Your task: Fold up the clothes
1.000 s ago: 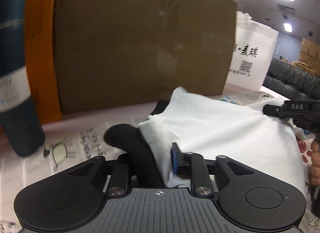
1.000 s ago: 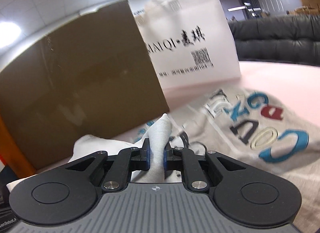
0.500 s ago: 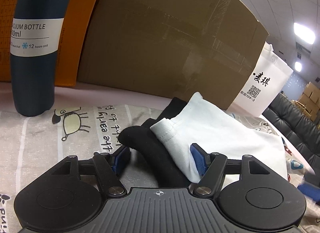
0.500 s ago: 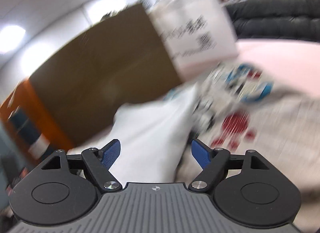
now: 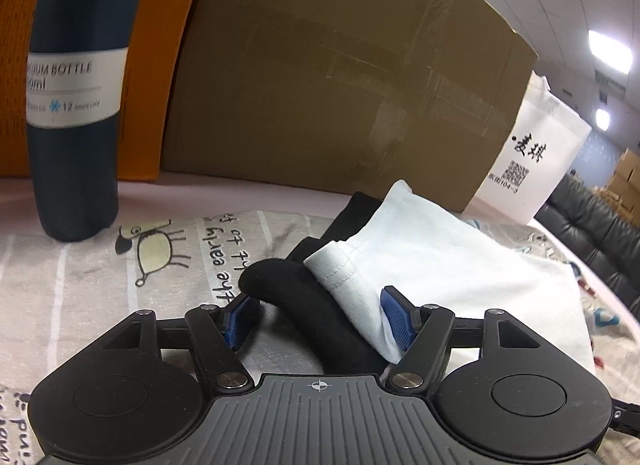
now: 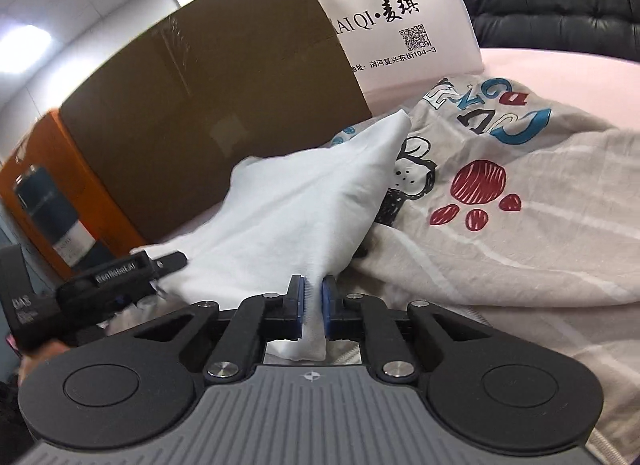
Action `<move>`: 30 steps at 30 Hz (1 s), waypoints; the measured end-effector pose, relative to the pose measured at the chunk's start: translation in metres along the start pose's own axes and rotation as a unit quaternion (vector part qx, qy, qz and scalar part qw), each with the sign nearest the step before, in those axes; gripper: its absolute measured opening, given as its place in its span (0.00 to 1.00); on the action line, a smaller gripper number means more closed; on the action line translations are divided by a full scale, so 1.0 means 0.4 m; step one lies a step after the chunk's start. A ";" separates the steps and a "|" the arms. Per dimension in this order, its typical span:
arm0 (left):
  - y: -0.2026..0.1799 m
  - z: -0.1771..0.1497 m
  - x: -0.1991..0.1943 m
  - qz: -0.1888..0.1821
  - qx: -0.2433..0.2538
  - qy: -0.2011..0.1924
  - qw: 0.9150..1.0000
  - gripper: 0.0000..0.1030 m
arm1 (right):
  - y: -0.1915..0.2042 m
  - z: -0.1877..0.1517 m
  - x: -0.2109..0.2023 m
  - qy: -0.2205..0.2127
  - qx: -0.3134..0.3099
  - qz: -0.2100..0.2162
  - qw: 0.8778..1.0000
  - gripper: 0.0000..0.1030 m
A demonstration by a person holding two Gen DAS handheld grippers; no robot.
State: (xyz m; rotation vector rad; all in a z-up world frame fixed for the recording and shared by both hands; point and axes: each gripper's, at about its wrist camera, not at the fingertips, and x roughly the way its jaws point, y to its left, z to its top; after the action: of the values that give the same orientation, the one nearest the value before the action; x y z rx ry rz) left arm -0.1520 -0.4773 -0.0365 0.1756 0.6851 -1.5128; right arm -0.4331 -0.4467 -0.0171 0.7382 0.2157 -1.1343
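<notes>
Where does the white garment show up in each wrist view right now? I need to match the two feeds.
Left wrist view: white garment lies right of centre on the black cloth, its hem between the open left gripper.
Right wrist view: it fills the centre-left, a corner pinched in the shut right gripper.
Shared landmark: the brown cardboard box behind it.

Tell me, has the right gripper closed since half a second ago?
Yes. The right gripper, spread wide half a second ago, is now pinched on the white garment, nearer the cardboard box than the printed sheet.
</notes>
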 end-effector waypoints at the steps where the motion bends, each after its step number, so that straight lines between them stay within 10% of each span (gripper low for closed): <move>1: -0.003 0.000 -0.004 0.003 0.005 -0.004 1.000 0.66 | -0.002 -0.002 0.008 0.006 0.000 -0.004 1.000 0.10; 8: -0.033 0.006 -0.108 0.033 0.033 -0.090 0.995 0.93 | -0.047 -0.004 -0.020 -0.043 0.033 -0.020 0.998 0.67; 16: -0.014 -0.009 -0.291 -0.005 0.065 -0.142 0.988 1.00 | 0.058 -0.051 -0.122 -0.132 -0.021 -0.014 0.991 1.00; 24: 0.066 -0.071 -0.455 0.027 0.095 -0.178 0.979 1.00 | 0.236 -0.165 -0.162 -0.119 0.004 0.020 0.993 1.00; 30: 0.117 -0.119 -0.506 0.036 0.089 -0.219 0.971 1.00 | 0.317 -0.229 -0.162 -0.187 -0.040 -0.037 0.981 1.00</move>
State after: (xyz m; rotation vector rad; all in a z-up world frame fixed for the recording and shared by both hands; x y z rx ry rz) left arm -0.1044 -0.2761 0.0147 -0.0013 0.1879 -1.4759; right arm -0.3311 -0.3129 0.0013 0.4375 -0.0291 -1.3055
